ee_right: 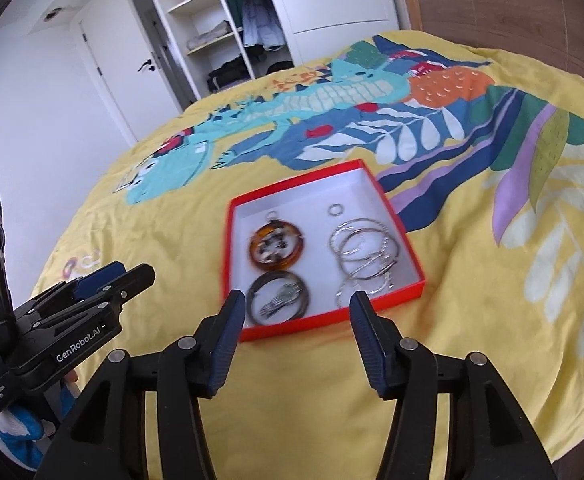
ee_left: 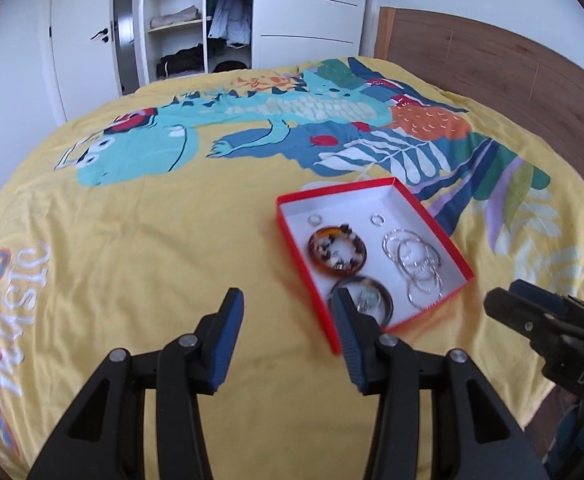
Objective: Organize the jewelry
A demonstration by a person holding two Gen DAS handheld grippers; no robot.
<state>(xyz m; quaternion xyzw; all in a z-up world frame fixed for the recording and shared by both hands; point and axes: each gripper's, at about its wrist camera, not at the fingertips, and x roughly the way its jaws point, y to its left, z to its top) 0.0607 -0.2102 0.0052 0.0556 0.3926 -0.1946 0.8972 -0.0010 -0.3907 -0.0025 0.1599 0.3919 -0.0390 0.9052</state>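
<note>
Bed [ee_left: 139, 216] with a yellow printed cover, carrying a shallow red box [ee_left: 458, 258] with a white floor; wardrobe [ee_left: 179, 20] with open shelves beyond the far edge.

Red box, seen from both wrist views [ee_right: 396, 216]: it lies flat on the cover, ahead of both pairs of jaws and below them. All the jewelry lies inside it.

Left gripper [ee_left: 287, 312]: jaws released, nothing between them. Its right finger overlaps the near left corner of the box in the left wrist view; the gap between the jaws shows only yellow cover, to the left of the box.

Right gripper [ee_right: 294, 312]: jaws released, nothing between them. The near edge of the box lies in the gap between the fingers, well beyond the pads.

Contents, large to small: a cluster of thin silver hoops [ee_right: 366, 256] along the right side; an amber tortoiseshell bangle [ee_right: 276, 249] at centre left, small pieces inside it; a dark bangle [ee_right: 277, 298] at the near left, enclosing a silvery piece; two small silver rings [ee_right: 335, 210] near the far wall, well apart from each other.
</note>
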